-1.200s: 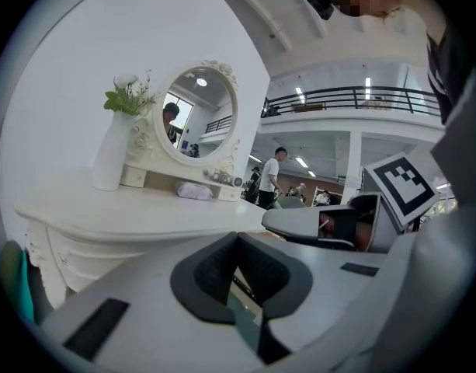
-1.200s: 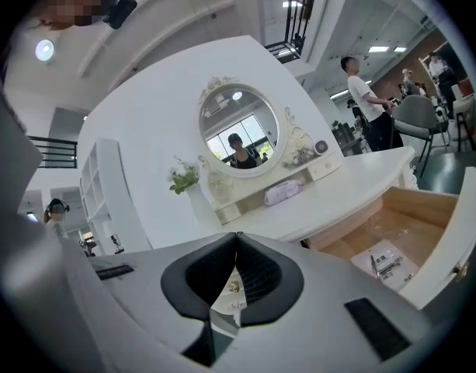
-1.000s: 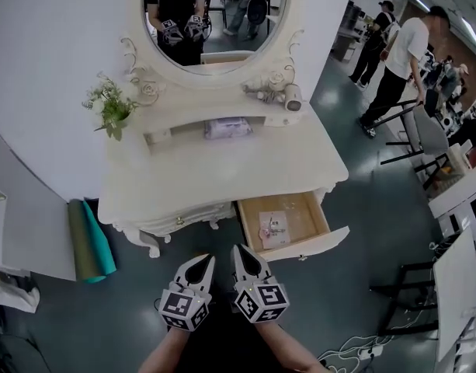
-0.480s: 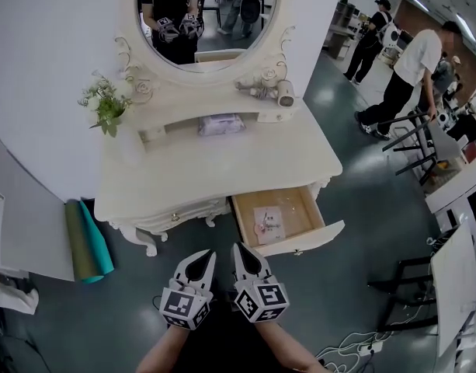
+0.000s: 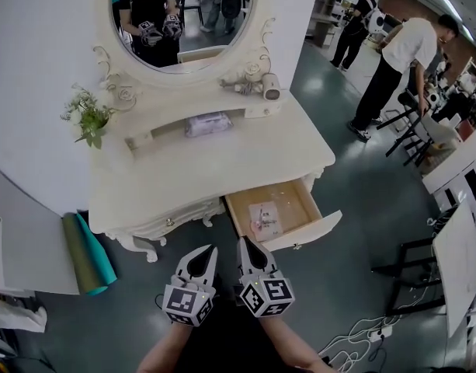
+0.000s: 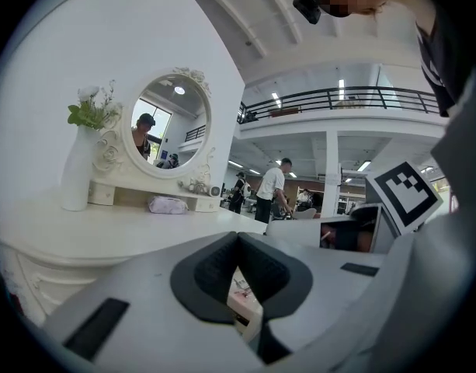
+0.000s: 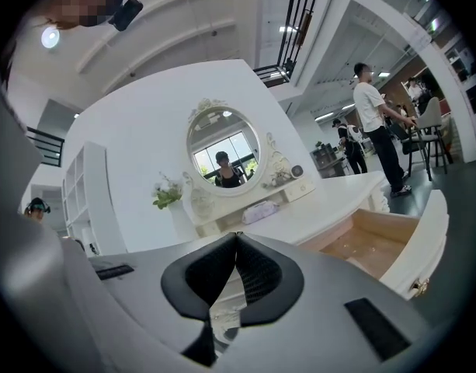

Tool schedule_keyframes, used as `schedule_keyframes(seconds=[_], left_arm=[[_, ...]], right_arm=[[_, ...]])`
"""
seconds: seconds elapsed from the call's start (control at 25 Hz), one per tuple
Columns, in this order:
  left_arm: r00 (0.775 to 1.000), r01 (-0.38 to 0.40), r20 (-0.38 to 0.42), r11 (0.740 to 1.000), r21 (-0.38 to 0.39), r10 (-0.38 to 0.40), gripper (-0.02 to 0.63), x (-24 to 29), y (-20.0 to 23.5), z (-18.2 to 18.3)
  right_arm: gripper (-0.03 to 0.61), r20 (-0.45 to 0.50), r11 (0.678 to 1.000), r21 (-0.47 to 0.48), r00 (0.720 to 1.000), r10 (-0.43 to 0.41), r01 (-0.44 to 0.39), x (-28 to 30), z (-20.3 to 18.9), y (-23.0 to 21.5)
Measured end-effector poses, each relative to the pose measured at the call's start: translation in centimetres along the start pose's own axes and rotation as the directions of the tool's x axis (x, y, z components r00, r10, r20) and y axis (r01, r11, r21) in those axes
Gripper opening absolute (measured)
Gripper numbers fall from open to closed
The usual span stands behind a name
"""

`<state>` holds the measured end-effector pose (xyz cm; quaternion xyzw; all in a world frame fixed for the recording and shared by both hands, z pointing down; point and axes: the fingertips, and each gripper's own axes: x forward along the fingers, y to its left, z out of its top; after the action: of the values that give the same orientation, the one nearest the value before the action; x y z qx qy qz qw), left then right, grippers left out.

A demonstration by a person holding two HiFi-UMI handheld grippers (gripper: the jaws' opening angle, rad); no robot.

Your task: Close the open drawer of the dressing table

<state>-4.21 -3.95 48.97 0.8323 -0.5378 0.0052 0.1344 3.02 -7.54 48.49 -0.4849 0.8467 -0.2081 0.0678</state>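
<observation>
A: Looking down from the head first. Where to find the drawer (image 5: 293, 199)?
B: Pulled out wide at the 5 o'clock corner of the dressing table (image 5: 206, 173). Holds a small card (image 5: 263, 217) inside.
A: And the claws?
B: Down at 6 o'clock, side by side. Left gripper (image 5: 210, 249) pinched shut with nothing in it. Right gripper (image 5: 242, 242) the same. Drawer at 1 o'clock from the right one, near but not touching.
A: Now from the left gripper's own view?
B: Tips pressed together (image 6: 238, 236), holding nothing. White table top at 9 o'clock, round mirror (image 6: 169, 123) at 11 o'clock, vase of flowers (image 6: 81, 169) at 10 o'clock.
A: And from the right gripper's own view?
B: Tips touching there too (image 7: 236, 236), gripping nothing. Open drawer (image 7: 373, 247) off at 3 o'clock, wooden inside showing, white front facing out. Mirror (image 7: 222, 152) up at 12 o'clock.
</observation>
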Motion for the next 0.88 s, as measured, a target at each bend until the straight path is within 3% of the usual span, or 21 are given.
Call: schedule_keyframes(seconds=[0.24, 0.44, 0.64, 0.88], left_arm=[[0.994, 0.109, -0.024, 0.994, 0.006, -0.109, 0.008, 2.5, -2.1, -0.2], [0.975, 0.211, -0.067, 0.978, 0.008, -0.210, 0.008, 4.7, -4.3, -0.9], [0.945, 0.314, -0.102, 0.949, 0.007, -0.312, 0.008, 6.8, -7.0, -1.5], [0.904, 0.411, -0.134, 0.912, 0.001, -0.407, 0.008, 8.2, -10.4, -2.0]], right_arm=[[0.029, 0.048, 0.992, 0.022, 0.991, -0.126, 0.125, -1.1, 1.2, -3.6], [0.029, 0.073, 0.972, 0.042, 0.969, -0.235, 0.232, -3.0, 1.8, -6.5], [0.029, 0.106, 0.935, 0.055, 0.929, -0.355, 0.351, -5.5, 2.5, -9.4], [0.029, 0.142, 0.871, 0.095, 0.860, -0.491, 0.482, -9.6, 3.2, -12.8]])
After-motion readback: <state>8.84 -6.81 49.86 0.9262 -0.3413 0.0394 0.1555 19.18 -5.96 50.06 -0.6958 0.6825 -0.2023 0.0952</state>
